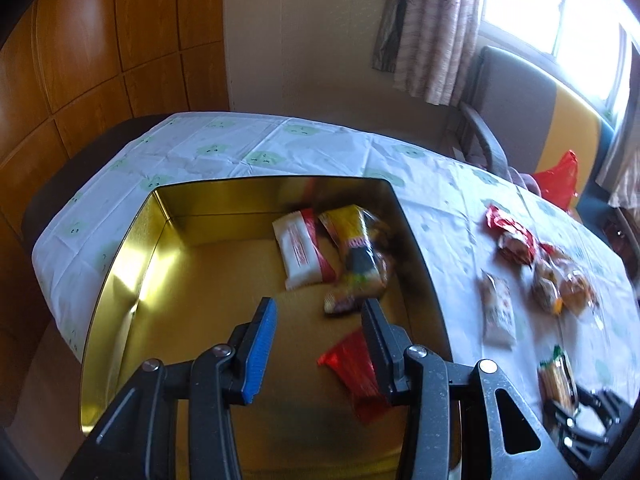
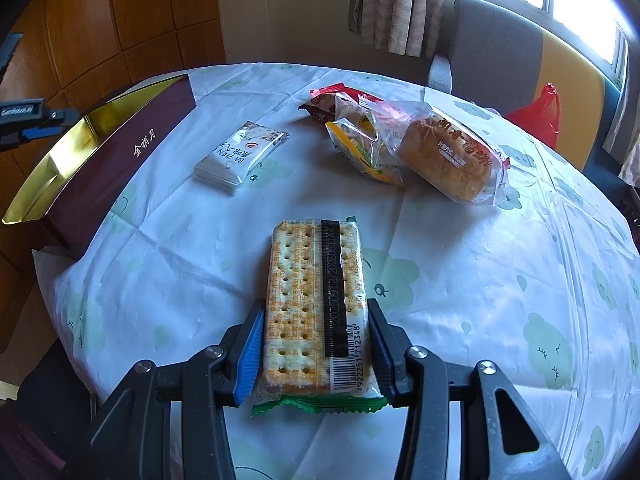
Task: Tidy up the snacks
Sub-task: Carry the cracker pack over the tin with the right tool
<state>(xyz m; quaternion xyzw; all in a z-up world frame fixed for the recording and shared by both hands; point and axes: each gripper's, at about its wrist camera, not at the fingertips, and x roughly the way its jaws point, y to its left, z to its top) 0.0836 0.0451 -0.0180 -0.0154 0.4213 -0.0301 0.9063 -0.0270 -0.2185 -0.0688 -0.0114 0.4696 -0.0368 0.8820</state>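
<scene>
My left gripper (image 1: pixel 320 308) hangs open over the gold tin (image 1: pixel 168 240), with nothing between its fingers. On the tin floor just below it lies a red packet (image 1: pixel 352 364). Farther back in the tin are a white packet (image 1: pixel 302 250) and a yellow packet (image 1: pixel 360 256). My right gripper (image 2: pixel 316 308) is shut on a cracker packet (image 2: pixel 316 280) just above the tablecloth. The tin's maroon wall (image 2: pixel 120 160) stands to the left. On the table lie a white packet (image 2: pixel 240 152), a bagged bread roll (image 2: pixel 448 156), a yellow packet (image 2: pixel 360 148) and a red packet (image 2: pixel 332 104).
A pale tablecloth (image 2: pixel 480 280) with green prints covers the round table. A grey and yellow chair (image 2: pixel 500 60) stands behind it with a red plastic bag (image 2: pixel 536 116) on the seat. Wooden panels (image 1: pixel 100 60) are at the left, a curtain (image 1: pixel 432 28) and a window at the back.
</scene>
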